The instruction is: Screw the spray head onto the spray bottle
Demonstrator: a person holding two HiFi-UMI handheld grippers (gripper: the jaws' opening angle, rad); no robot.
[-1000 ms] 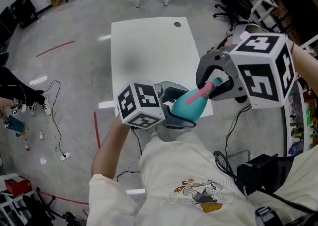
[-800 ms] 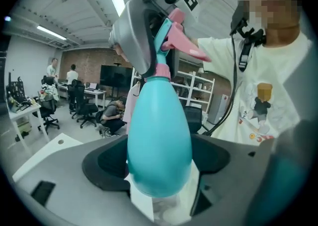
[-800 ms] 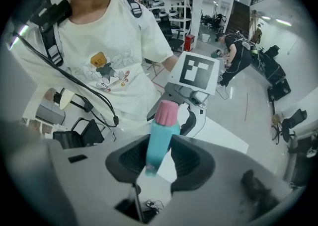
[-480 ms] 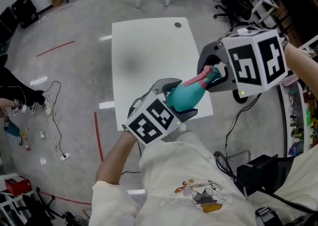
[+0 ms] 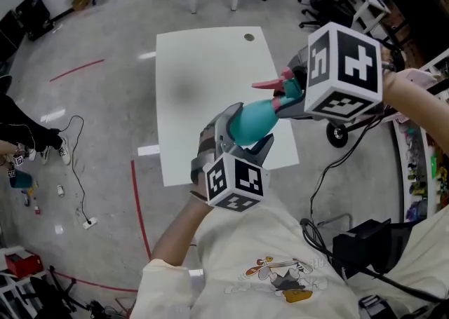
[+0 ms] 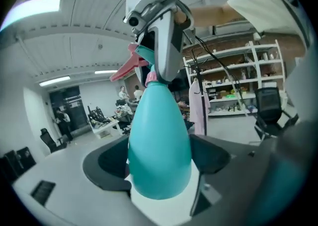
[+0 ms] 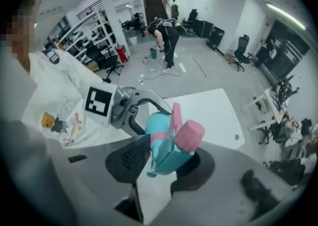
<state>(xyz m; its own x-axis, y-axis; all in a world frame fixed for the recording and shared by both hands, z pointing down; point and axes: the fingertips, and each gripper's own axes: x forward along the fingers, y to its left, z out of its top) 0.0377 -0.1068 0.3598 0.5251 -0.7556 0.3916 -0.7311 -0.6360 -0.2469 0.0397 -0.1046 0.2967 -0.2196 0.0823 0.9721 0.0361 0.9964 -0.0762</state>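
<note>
A teal spray bottle (image 5: 251, 120) hangs in the air over the white table (image 5: 203, 79), tilted up to the right. My left gripper (image 5: 242, 144) is shut on its fat lower body (image 6: 160, 145). The teal and pink spray head (image 5: 284, 86) sits on the bottle's neck, its pink trigger pointing left. My right gripper (image 5: 298, 93) is shut on the spray head (image 7: 171, 143), with both jaws pressed against its sides. In the left gripper view the right gripper (image 6: 161, 41) rises above the bottle's neck, and the pink trigger (image 6: 128, 66) sticks out to the left.
The white table has a small round hole (image 5: 249, 36) near its far edge. Grey floor surrounds it, with a red line (image 5: 139, 198) at the left. Office chairs (image 5: 330, 2) and desks stand at the back right. A black box with cables (image 5: 361, 247) lies at the lower right.
Both grippers have lifted the bottle and turned it. The left gripper has rolled under so its marker cube faces down. The right gripper has swung up and left, and the trigger has rotated round.
</note>
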